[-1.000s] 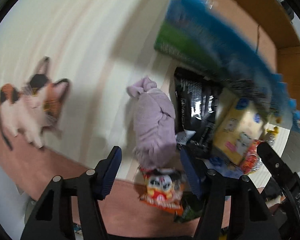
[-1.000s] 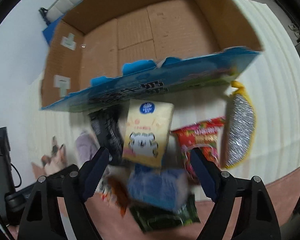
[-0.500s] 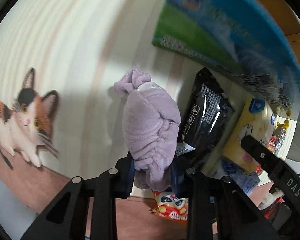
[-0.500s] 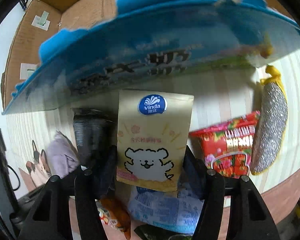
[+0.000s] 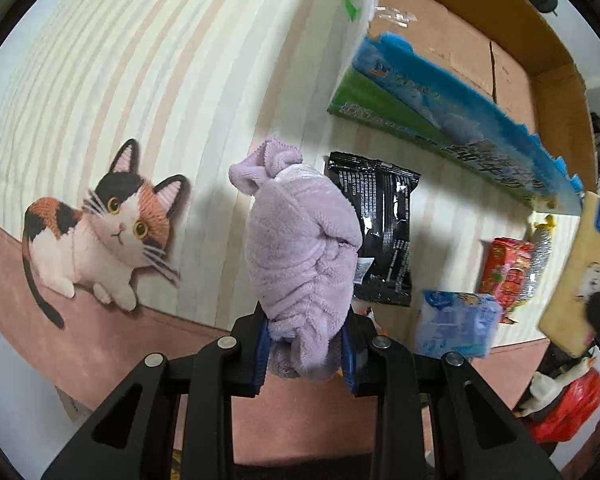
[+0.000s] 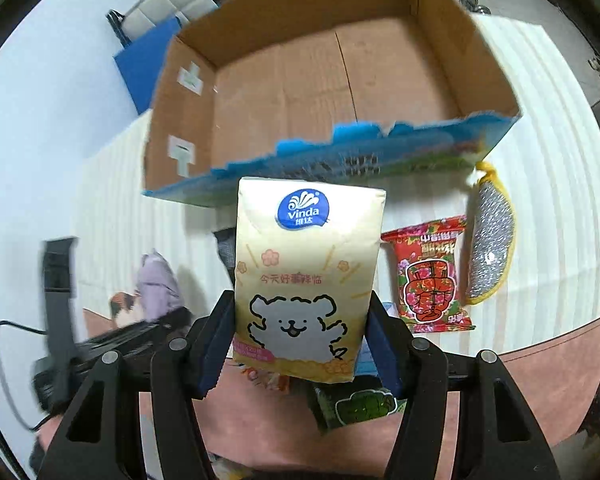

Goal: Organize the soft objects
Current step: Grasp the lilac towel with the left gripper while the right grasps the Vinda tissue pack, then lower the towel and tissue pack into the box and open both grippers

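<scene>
My left gripper (image 5: 305,354) is shut on a rolled purple towel (image 5: 302,248) and holds it up off the striped mat. My right gripper (image 6: 300,340) is shut on a cream Vinda tissue pack (image 6: 306,276) with a white bear on it, lifted in front of the open cardboard box (image 6: 320,80). The tissue pack also shows at the right edge of the left wrist view (image 5: 576,276). The towel shows small at the left of the right wrist view (image 6: 156,288).
On the mat lie a black packet (image 5: 376,236), a blue tissue pack (image 5: 456,322), a red snack bag (image 6: 428,276) and a silver scrubber with a yellow rim (image 6: 490,240). A green packet (image 6: 360,406) lies under the right gripper. The box's blue printed flap (image 6: 340,152) hangs toward me. A cat picture (image 5: 100,224) is on the mat.
Both grippers have closed, the left on the towel, the right on the tissue pack. Both have lifted their objects off the mat, and the right one has pulled back from the box.
</scene>
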`<act>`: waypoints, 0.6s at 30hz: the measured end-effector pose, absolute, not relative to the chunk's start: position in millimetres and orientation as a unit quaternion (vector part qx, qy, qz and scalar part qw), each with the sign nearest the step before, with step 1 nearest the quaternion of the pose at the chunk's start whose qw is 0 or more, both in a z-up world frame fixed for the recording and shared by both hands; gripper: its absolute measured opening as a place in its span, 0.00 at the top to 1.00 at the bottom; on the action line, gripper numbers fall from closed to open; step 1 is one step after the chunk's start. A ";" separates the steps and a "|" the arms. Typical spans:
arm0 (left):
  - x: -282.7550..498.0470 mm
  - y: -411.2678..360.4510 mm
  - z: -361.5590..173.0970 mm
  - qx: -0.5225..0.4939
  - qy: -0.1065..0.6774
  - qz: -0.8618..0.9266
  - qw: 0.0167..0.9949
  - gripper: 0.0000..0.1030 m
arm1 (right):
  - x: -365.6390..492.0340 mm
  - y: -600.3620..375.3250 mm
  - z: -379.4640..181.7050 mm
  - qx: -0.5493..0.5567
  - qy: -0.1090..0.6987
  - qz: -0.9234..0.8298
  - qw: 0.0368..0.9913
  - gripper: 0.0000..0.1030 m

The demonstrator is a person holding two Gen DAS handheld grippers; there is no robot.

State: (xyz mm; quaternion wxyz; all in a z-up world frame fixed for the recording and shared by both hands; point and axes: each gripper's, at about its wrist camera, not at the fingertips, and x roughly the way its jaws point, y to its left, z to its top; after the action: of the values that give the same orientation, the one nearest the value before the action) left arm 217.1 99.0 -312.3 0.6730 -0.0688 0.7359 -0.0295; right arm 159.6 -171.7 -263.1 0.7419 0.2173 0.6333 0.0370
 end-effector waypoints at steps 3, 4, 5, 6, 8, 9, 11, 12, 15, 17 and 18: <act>227.7 99.6 -272.6 -0.094 0.715 -0.053 0.691 0.75 | 156.2 -181.7 -238.3 0.227 0.618 0.046 0.752 0.38; 235.3 95.5 -258.8 -0.099 0.705 -0.063 0.699 0.75 | 159.4 -182.7 -231.7 0.227 0.613 0.049 0.755 0.38; 244.9 90.4 -241.8 -0.103 0.694 -0.076 0.708 0.75 | 164.6 -187.3 -221.5 0.226 0.608 0.053 0.759 0.38; 257.7 79.6 -220.4 -0.107 0.681 -0.097 0.718 0.75 | 170.2 -192.4 -212.9 0.223 0.603 0.056 0.764 0.38; 280.0 61.5 -197.9 -0.106 0.665 -0.122 0.730 0.75 | 187.2 -201.1 -199.8 0.208 0.594 0.056 0.775 0.38; 296.9 44.9 -183.9 -0.097 0.653 -0.138 0.738 0.75 | 197.2 -203.0 -194.8 0.199 0.590 0.055 0.780 0.38; 321.6 18.6 -175.1 -0.084 0.643 -0.156 0.745 0.75 | 222.7 -212.7 -192.2 0.184 0.587 0.054 0.787 0.38; 338.0 1.8 -175.3 -0.076 0.641 -0.162 0.746 0.75 | 235.2 -216.1 -194.5 0.176 0.589 0.054 0.787 0.38; 384.0 -36.4 -194.8 -0.066 0.660 -0.188 0.725 0.74 | 277.9 -228.3 -212.4 0.152 0.599 0.045 0.785 0.38; 410.8 -53.9 -216.7 -0.061 0.677 -0.195 0.708 0.74 | 305.5 -236.8 -230.0 0.141 0.609 0.038 0.780 0.38; 427.5 -63.7 -232.9 -0.055 0.687 -0.194 0.698 0.74 | 316.8 -240.1 -238.2 0.135 0.615 0.037 0.776 0.38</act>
State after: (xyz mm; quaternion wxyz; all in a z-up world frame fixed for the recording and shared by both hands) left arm 427.5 -63.7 -232.9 0.6983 -0.0550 0.6869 -0.1941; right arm 316.8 -240.1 -238.2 0.7756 0.1352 0.6155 0.0369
